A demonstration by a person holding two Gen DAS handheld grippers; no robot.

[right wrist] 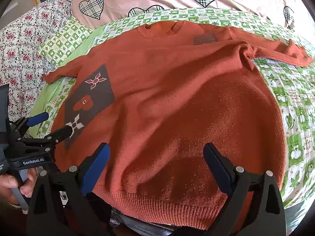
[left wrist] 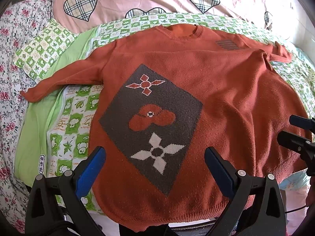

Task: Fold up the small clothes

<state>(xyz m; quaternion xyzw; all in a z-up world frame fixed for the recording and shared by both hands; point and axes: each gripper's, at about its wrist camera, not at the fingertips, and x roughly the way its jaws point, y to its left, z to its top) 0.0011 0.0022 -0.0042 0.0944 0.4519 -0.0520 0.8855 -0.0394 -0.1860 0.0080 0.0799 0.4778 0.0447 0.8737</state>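
I hold both claws, left (left wrist: 154, 169) and right (right wrist: 156, 165), wide and empty above the near hem of the sweater (left wrist: 226, 90), whose collar lies far.

rust-orange knit sweater (left wrist: 226, 90) — grey diamond panel with flowers, spread flat face-up, sleeves out, unfolded

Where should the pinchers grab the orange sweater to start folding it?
Probably a sleeve end. The sweater lies flat, front up, with both sleeves spread sideways. The left sleeve's cuff lies loose over the green blanket, so the open left gripper could come from the outer side and pinch it. The right gripper, also open, could take the right cuff likewise.
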